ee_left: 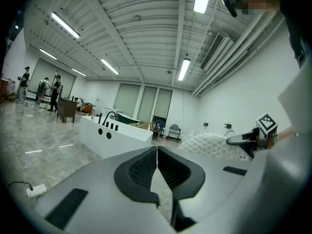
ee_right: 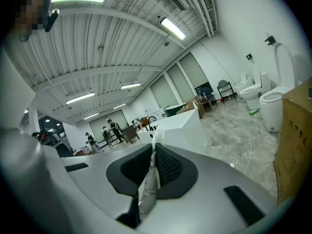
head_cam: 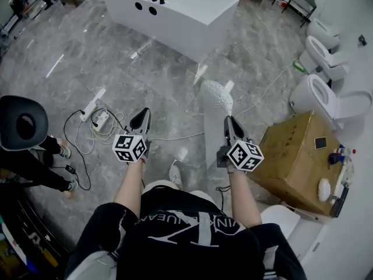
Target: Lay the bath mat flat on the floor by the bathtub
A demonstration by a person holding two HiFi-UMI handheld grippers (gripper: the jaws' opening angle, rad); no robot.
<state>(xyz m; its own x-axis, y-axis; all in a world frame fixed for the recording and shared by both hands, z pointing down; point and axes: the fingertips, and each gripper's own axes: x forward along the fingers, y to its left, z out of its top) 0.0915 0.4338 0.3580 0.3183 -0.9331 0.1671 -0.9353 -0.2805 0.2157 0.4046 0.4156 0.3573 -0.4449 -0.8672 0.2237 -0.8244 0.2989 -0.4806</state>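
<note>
Grey marbled floor [head_cam: 116, 69] spreads under the person. The white bumpy bath mat [head_cam: 217, 94] is held up above it, in front of the person. The right tongs [head_cam: 228, 120] are clenched on a thin edge of the mat. The left tongs [head_cam: 144, 112] are level with them, apart from the mat, their tips pressed together with nothing between. The white rectangular bathtub [head_cam: 175, 7] stands beyond the mat, well apart from it. A brown cardboard box [head_cam: 297, 156] and white toilets [head_cam: 317, 95] are at the right. A white power strip with cables [head_cam: 96, 118] lies at the left.
</note>
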